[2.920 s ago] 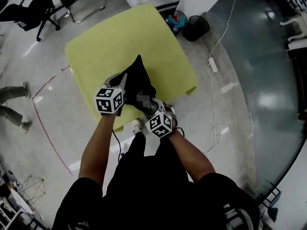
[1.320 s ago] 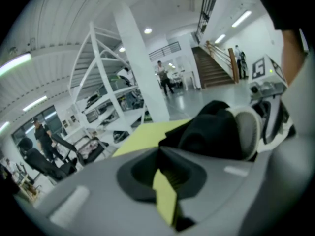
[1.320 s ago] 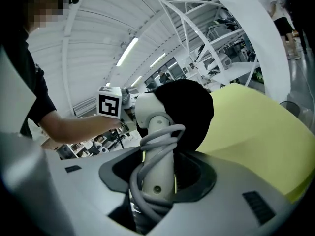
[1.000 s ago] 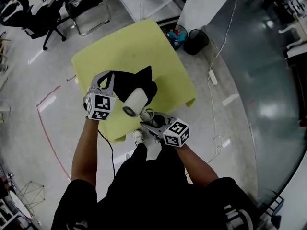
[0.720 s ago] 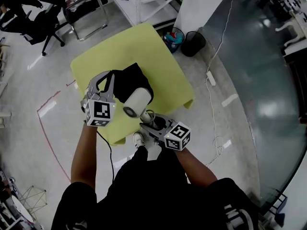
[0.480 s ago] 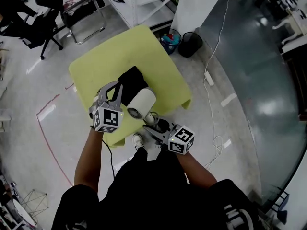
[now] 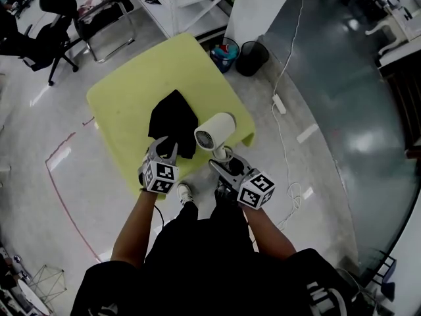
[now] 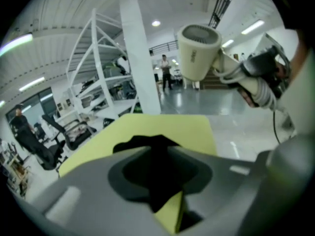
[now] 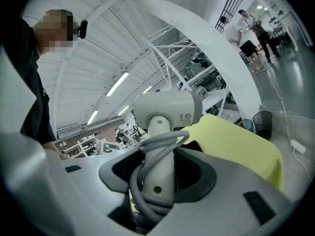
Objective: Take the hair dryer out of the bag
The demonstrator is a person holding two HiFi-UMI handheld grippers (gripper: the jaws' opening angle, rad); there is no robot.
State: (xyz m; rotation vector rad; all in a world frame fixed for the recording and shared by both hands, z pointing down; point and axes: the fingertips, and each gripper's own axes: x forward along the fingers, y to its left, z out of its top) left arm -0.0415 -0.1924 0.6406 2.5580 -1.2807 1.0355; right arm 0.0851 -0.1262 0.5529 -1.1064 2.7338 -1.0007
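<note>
The black bag (image 7: 172, 118) lies limp on the yellow-green table (image 7: 125, 97). My left gripper (image 7: 164, 151) is low at the bag's near edge. Its jaws are opening, and a point of black cloth (image 8: 147, 142) still shows in the narrow gap of that gripper (image 8: 162, 181). The white hair dryer (image 7: 215, 130) is out of the bag and held in the air over the table's near right corner. My right gripper (image 7: 227, 162) is shut on its handle, where the grey cord is wound (image 9: 157, 181). The dryer's barrel (image 9: 167, 109) stands upright above the jaws and also shows in the left gripper view (image 8: 199, 58).
A blue basket (image 7: 225, 47) and a black bin (image 7: 252, 56) stand past the table's far right corner. A white power strip (image 7: 277, 102) with its cable lies on the floor to the right. A chair (image 7: 99, 12) and a white rack stand beyond the table.
The bag, held up a second ago, has dropped flat onto the table. My left gripper came down toward the near edge and its jaws parted. The right gripper carried the dryer off to the right.
</note>
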